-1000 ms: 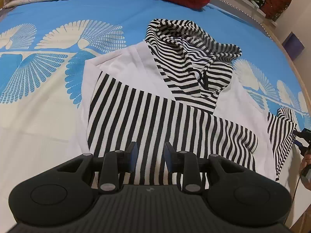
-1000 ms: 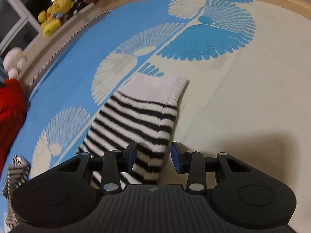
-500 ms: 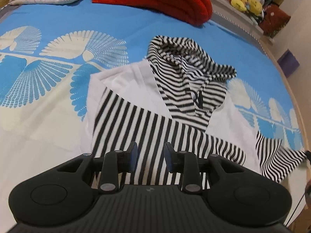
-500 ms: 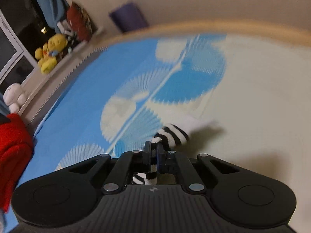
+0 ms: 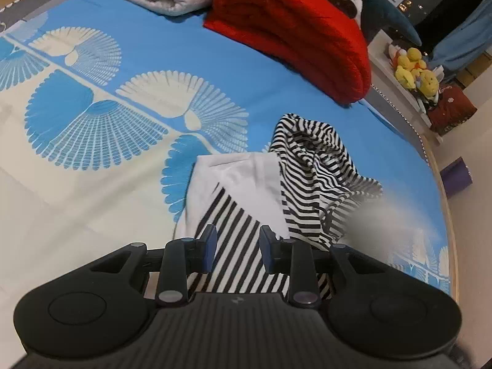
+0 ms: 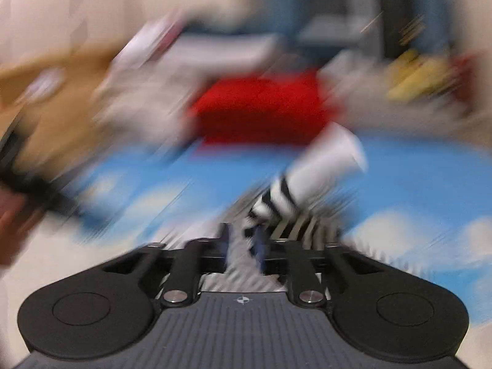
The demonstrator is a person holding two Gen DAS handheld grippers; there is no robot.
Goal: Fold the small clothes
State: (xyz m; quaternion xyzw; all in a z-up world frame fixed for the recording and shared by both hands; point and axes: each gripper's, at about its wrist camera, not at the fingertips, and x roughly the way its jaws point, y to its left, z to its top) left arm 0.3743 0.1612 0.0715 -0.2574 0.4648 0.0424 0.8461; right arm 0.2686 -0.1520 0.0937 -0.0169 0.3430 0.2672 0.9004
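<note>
The left gripper (image 5: 236, 249) hangs with its jaws spread wide and nothing between them. Directly ahead of and below it the striped hoodie (image 5: 246, 203) lies on the bed (image 5: 92, 184), its folded-over striped sleeve running under the open jaws, its striped hood (image 5: 310, 166) crumpled ahead and to the right. Farther ahead, a red blanket (image 5: 292, 30) sits rolled at the far edge.

The right wrist view is heavily blurred. The right gripper (image 6: 241, 241) has its jaws drawn close together on the hoodie's other sleeve (image 6: 307, 178), whose white cuff rises ahead and to the right of the fingers.
</note>
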